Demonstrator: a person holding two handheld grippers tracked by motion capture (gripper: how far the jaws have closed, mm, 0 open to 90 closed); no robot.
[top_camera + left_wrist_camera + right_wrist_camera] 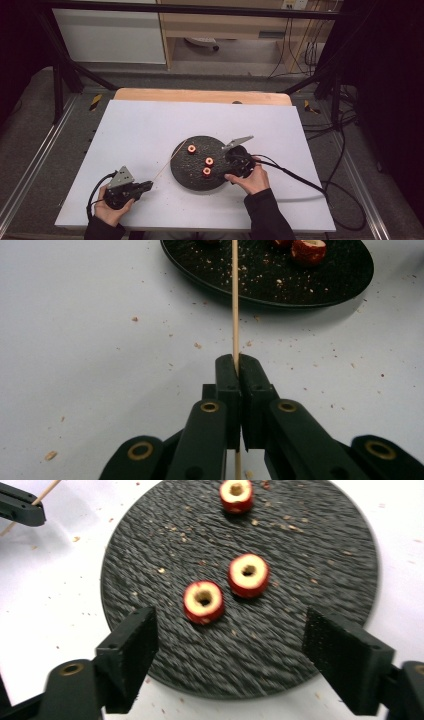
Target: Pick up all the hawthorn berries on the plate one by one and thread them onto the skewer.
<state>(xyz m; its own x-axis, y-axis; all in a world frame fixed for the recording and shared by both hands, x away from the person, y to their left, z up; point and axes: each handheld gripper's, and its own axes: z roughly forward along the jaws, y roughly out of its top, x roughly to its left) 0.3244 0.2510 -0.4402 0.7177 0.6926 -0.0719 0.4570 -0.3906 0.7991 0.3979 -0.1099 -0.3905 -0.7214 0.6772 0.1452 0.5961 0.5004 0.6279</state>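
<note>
A round black slate plate (186, 170) sits mid-table with three red cored fruit pieces (191, 149) (209, 161) (206, 171) on it. My left gripper (149, 186) rests on the table at the front left, shut on a thin wooden skewer (165, 167) that points toward the plate. In the left gripper view the skewer (235, 315) runs straight out from between the pressed jaws (238, 365). My right gripper (229, 164) hovers at the plate's right rim. In the right gripper view it (231, 630) stands open with nothing between its pads, and the nearest fruit piece (202, 601) lies just beyond.
The white tabletop (150, 125) is sprinkled with crumbs (197, 345) around the plate. A wooden strip (200, 95) borders the far edge. Black cables (300, 180) trail off to the right. Metal frame legs (60, 85) stand at the back corners.
</note>
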